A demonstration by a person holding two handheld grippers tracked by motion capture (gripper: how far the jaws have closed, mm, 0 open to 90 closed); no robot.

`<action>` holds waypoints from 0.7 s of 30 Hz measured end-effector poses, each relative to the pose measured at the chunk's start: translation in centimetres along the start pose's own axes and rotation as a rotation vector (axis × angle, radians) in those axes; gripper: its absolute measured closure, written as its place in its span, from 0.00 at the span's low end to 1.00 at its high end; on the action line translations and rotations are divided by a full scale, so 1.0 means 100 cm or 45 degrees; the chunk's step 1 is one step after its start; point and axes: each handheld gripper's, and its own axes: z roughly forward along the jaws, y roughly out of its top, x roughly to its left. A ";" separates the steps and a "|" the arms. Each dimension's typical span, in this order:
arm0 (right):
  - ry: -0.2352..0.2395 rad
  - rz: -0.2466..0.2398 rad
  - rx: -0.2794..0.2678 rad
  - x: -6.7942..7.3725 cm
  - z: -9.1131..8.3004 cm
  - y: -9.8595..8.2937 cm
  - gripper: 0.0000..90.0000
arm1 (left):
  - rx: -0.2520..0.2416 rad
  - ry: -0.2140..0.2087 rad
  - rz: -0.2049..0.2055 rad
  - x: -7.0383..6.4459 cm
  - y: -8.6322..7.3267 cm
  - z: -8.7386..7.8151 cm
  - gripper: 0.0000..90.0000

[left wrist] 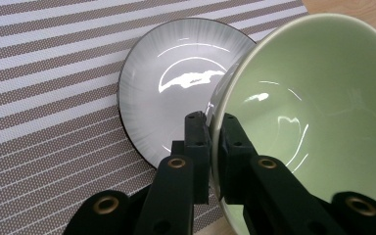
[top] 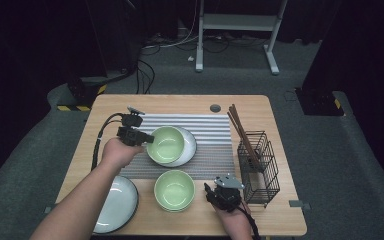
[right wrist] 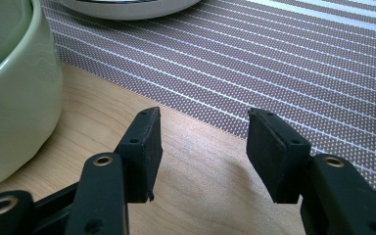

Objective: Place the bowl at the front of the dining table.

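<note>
**Green bowl going onto the plate, rim pinched in the left claw**

From the high view, the left claw (top: pixel 147 138) is gripping the near-left rim of a green bowl (top: pixel 166 144), which is sitting tilted over a white plate (top: pixel 189 148) on the striped placemat (top: pixel 215 135). It looks like a place setting being laid, bowl on plate, which would explain the rim grip: it is leaving the bowl's base free to settle. Closer to the person, a second green bowl (top: pixel 174 190) is waiting on the bare desk (top: pixel 275 220), with a second plate (top: pixel 117 202) to its left. The right claw (top: pixel 209 192) is resting just right of that bowl, beside the wire basket (top: pixel 260 167) holding chopsticks (top: pixel 241 131).

Over to the left gripper view: the jaws are closed narrow on the bowl (left wrist: pixel 318 107), one pad inside the wall, one outside, and the bowl is leaning up off the plate (left wrist: pixel 171 83) below it. Whether its base is touching the plate cannot be told here.

Now the right gripper view: the right claw (right wrist: pixel 203 147) is standing wide open and holding nothing, its jaws hovering low over the wood. The second bowl (right wrist: pixel 14 98) is sitting just to its left, apart from the jaws, and the mat (right wrist: pixel 284 63) is stretching out ahead. A fair guess is that this bowl is next in line.
</note>
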 end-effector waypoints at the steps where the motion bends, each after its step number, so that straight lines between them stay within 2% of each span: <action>1: 0.001 -0.001 -0.001 0.000 0.000 0.000 0.52 | 0.004 0.004 0.004 0.000 0.001 0.001 0.94; 10: 0.004 -0.006 -0.006 0.000 0.000 0.000 0.52 | 0.009 0.019 0.004 -0.004 0.007 0.008 0.94; 21: 0.003 0.002 -0.011 0.000 -0.001 0.001 0.52 | -0.002 0.033 -0.018 -0.002 0.012 0.016 0.94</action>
